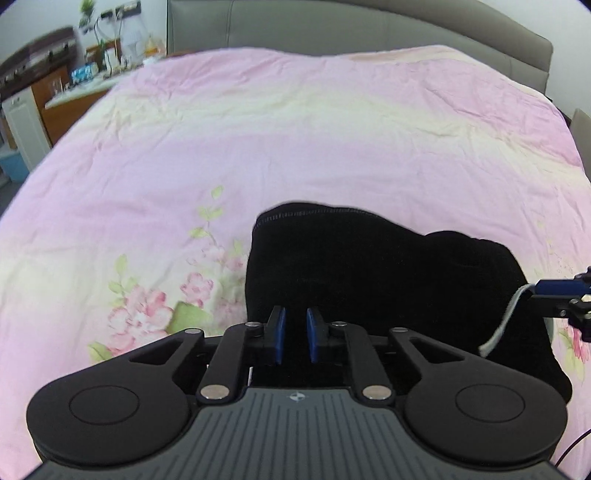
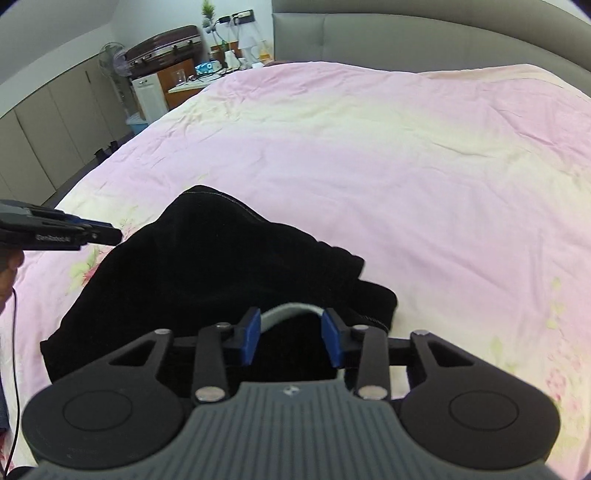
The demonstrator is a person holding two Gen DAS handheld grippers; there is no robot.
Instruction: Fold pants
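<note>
Pants point(image 1: 369, 266): black, bunched in a loose heap on the pink floral bed point(image 1: 295, 129), toward the bed's near edge, well away from the grey headboard point(image 1: 369, 26). Soft, limp, light fabric, so expect it to sag and slide on itself; no stiffness to help you. A stitched hem or waistband edge point(image 1: 306, 213) shows on the pants' far side, and a white drawstring point(image 2: 291, 309) curls over the near side.

Your left hand-held gripper point(image 1: 294, 336) sits over the pants' near edge, jaws almost together with a narrow gap; nothing visibly pinched. Your right hand-held gripper point(image 2: 291, 336) has its jaws partly apart, straddling the drawstring loop, pads not pressing on it as far as I can see.

Judgement: grab at the stitched edge or the waistband corners, one corner per gripper, not mid-cloth, or you'll lift only a single layer. Avoid pulling by the drawstring: it will likely slip through.
</note>
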